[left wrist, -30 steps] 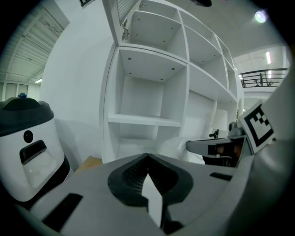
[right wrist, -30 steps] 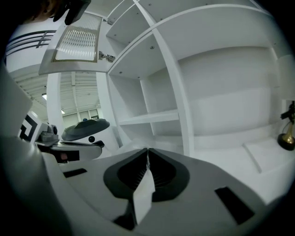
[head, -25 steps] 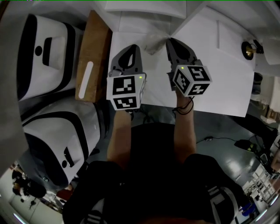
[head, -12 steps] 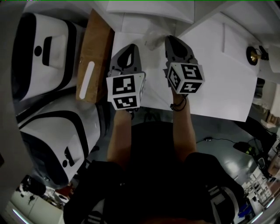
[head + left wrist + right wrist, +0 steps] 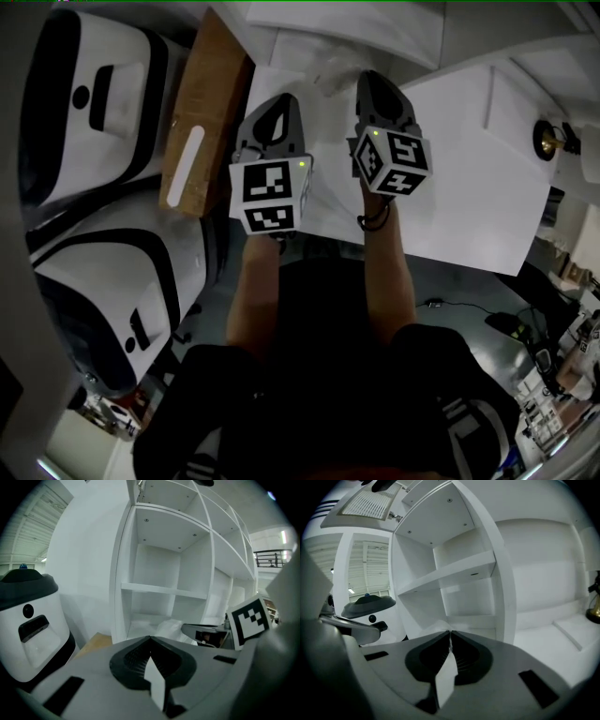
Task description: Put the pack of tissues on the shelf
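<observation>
The pack of tissues (image 5: 323, 67), wrapped in clear plastic, lies on the lowest board of the white shelf (image 5: 469, 169). It sits just beyond the tips of both grippers. The left gripper view shows the pack (image 5: 171, 626) in the bottom compartment. In the right gripper view only a corner of the pack (image 5: 433, 629) shows above the jaws. My left gripper (image 5: 279, 103) is shut and holds nothing. So is my right gripper (image 5: 373, 82). They are held side by side, pointing at the shelf. Neither touches the pack.
Two white-and-black machines (image 5: 89, 112) (image 5: 122, 281) stand at the left. A wooden board (image 5: 202, 117) lies between them and the shelf. A small brass object (image 5: 548, 139) stands on the white surface at the right. The upper shelf compartments (image 5: 161, 564) are bare.
Both grippers have drawn back a little from the shelf and sunk. The pack now lies a bit further from their tips. Both stayed shut.
</observation>
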Tool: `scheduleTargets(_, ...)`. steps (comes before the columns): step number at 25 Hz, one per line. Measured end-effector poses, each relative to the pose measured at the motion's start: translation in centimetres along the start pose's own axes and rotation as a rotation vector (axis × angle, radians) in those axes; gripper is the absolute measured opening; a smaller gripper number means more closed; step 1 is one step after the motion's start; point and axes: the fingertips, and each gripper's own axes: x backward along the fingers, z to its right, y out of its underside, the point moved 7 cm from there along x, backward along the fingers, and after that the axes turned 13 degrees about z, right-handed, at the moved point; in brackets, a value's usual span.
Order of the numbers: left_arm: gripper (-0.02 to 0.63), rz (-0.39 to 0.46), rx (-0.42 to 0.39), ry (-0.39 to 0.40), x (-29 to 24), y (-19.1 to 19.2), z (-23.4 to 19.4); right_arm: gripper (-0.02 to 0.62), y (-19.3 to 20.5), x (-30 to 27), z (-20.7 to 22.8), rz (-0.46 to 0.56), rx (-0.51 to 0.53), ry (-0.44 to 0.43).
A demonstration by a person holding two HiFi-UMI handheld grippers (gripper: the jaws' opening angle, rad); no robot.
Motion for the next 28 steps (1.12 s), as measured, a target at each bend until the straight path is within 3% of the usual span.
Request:
scheduleTargets(21,0.011,-0.017,0.017,-0.097,-1.9,-0.3,-3.7,0.026,1.8,-5.5,0.3,-0.042,0.060,0.098)
scheduleTargets(28,0.009,-0.040,0.029,-0.086,-3.2,0.4,-3.6,0.026,2.4,-6.1,1.1,-0.045,0.103,0.134)
